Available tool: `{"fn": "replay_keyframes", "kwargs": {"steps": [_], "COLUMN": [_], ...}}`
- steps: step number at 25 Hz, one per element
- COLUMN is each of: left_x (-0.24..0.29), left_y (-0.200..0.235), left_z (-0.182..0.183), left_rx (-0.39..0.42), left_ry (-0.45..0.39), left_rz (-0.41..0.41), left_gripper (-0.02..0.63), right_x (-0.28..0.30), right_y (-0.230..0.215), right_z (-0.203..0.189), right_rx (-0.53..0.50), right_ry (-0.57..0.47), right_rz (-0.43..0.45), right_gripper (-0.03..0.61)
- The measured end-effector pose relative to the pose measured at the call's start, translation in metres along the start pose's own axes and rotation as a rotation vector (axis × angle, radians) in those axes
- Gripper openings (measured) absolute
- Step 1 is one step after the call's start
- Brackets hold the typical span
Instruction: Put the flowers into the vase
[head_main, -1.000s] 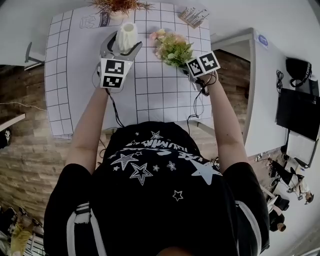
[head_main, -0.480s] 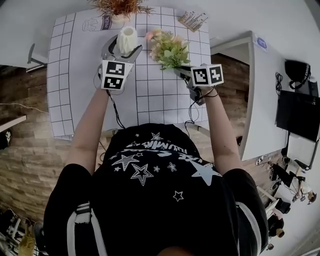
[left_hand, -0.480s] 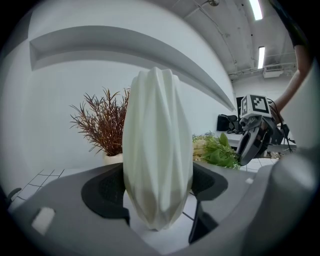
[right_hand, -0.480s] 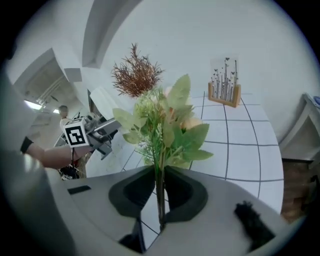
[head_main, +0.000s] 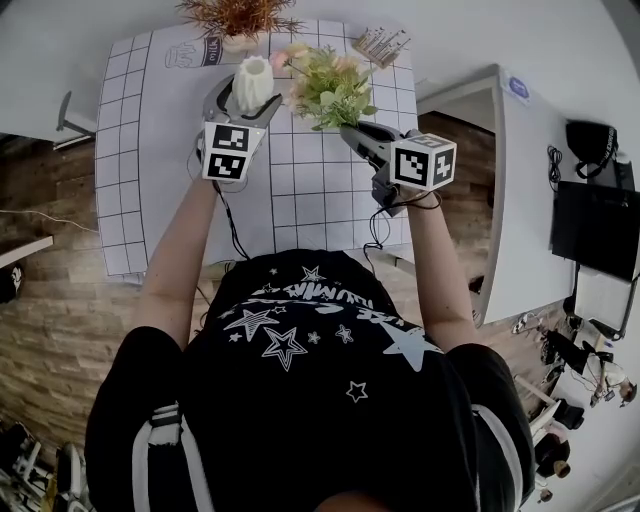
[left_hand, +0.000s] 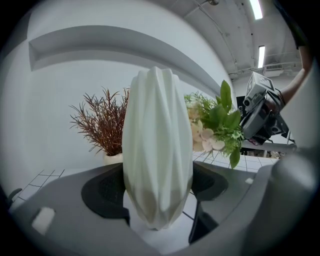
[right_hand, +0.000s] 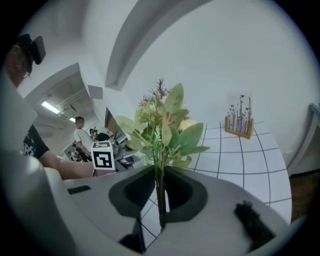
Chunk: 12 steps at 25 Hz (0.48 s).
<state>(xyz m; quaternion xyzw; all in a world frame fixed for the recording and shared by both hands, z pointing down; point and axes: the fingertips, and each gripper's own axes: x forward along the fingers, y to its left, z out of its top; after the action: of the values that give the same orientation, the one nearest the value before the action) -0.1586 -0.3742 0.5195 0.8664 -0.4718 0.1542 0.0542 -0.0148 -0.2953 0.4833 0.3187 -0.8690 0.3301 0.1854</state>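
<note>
Transfer step: the left gripper (head_main: 246, 106) is clamping the vase (head_main: 254, 78); the right gripper (head_main: 356, 136) is pinching the flowers (head_main: 326, 86) by their stems, blooms just beside the vase's mouth. Next: centring stems over that mouth, then lowering.

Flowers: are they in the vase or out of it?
Out. The right tongs grip the flowers by their stems, up beside the vase, not in its mouth.

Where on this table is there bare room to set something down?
Free: the left strip of the table beside the left gripper, and the near middle between it and the right gripper. Crowded: the far edge, with the vase, flowers, dried plant and wooden stand.
</note>
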Motion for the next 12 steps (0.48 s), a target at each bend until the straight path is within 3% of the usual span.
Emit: {"fn": "replay_keyframes", "kwargs": {"steps": [8, 12], "left_x": [0.001, 0.001], "left_y": [0.001, 0.0], "left_z": [0.0, 0.0], "left_rx": [-0.002, 0.0], "left_ry": [0.004, 0.004], "left_rz": [0.001, 0.001], "left_gripper": [0.377, 0.377], "right_x": [-0.022, -0.035], "right_y": [0.035, 0.064], "right_z": [0.069, 0.104], "right_rx": [0.006, -0.046], "right_ry": [-0.335, -0.486], "right_rz": [0.112, 0.178], "right_gripper": [0.058, 0.058]}}
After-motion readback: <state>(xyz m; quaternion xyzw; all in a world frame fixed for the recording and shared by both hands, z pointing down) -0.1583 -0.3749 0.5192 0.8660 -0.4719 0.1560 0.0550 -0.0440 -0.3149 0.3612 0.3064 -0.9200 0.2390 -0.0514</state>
